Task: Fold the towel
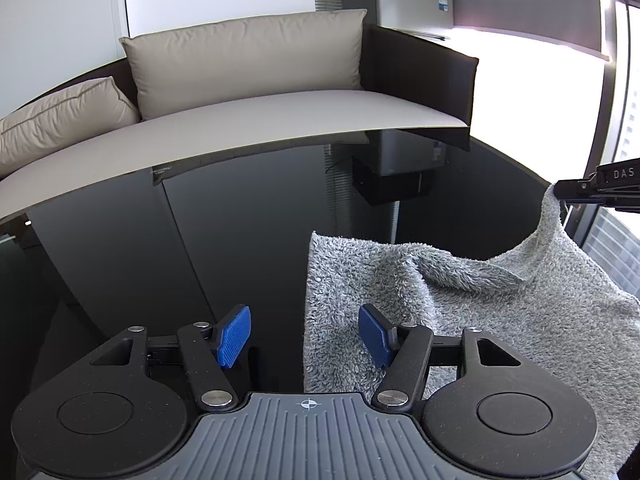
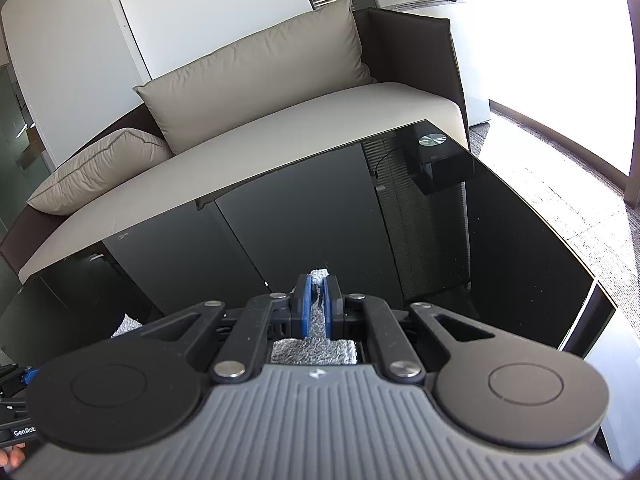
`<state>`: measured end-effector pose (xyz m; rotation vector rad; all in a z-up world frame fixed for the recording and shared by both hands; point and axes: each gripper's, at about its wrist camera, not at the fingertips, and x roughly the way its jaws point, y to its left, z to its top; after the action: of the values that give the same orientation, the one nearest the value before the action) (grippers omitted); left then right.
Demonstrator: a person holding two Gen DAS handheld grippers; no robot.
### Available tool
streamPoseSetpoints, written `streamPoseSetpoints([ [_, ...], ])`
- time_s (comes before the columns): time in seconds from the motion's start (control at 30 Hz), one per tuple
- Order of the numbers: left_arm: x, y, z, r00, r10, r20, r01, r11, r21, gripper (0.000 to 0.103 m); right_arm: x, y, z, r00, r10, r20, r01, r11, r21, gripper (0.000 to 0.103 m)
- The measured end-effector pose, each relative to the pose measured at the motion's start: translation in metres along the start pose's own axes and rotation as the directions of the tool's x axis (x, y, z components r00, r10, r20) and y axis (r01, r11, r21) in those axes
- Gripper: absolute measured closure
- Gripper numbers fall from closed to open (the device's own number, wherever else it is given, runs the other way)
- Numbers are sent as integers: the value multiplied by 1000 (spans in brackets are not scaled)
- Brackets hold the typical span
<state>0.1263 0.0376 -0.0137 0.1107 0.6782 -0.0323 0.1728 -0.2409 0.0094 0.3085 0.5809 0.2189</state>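
grey towel lies on the black worktop, long axis judged to run from near edge to far; far right corner is lifted. right hand-held gripper is pressed together, pinching that corner. left hand-held gripper is spread, empty, at the towel's left edge. corner is best carried low and squarely over, edges matched.
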Motion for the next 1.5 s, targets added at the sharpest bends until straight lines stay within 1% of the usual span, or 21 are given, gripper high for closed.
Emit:
streamPoseSetpoints([
  [0.4, 33, 8, 21, 1000, -22, -1, 22, 1000, -21, 48, 17, 2, 8, 1000, 1, -1, -1, 1000, -4, 96],
  [0.63, 49, 9, 29, 999, -42, -3, 42, 999, -34, 60, 25, 3, 7, 1000, 1, -13, -1, 1000, -15, 96],
  [0.7, 53, 8, 30, 999, -52, -5, 52, 998, -34, 62, 26, 3, 7, 1000, 1, -14, -1, 1000, -17, 96],
  [0.9, 56, 2, 29, 997, -72, 3, 72, 997, -6, 77, 29, 6, 5, 1000, 4, -21, -4, 999, -32, 96],
  [0.97, 56, 1, 29, 997, -76, 4, 76, 997, -6, 85, 28, 5, 4, 1000, 2, -22, -3, 999, -31, 96],
  [1.07, 56, 2, 28, 998, -60, 5, 60, 998, -12, 92, 28, 5, 4, 1000, 2, -22, -2, 1000, -31, 96],
  [1.13, 56, 3, 27, 999, -42, 2, 42, 999, -25, 93, 27, 4, 4, 1000, 0, -22, -1, 999, -32, 96],
  [1.5, 46, 14, 25, 998, 62, 10, -61, 996, -63, 94, 32, 6, 5, 1000, -5, -17, 5, 1000, -19, 96],
])
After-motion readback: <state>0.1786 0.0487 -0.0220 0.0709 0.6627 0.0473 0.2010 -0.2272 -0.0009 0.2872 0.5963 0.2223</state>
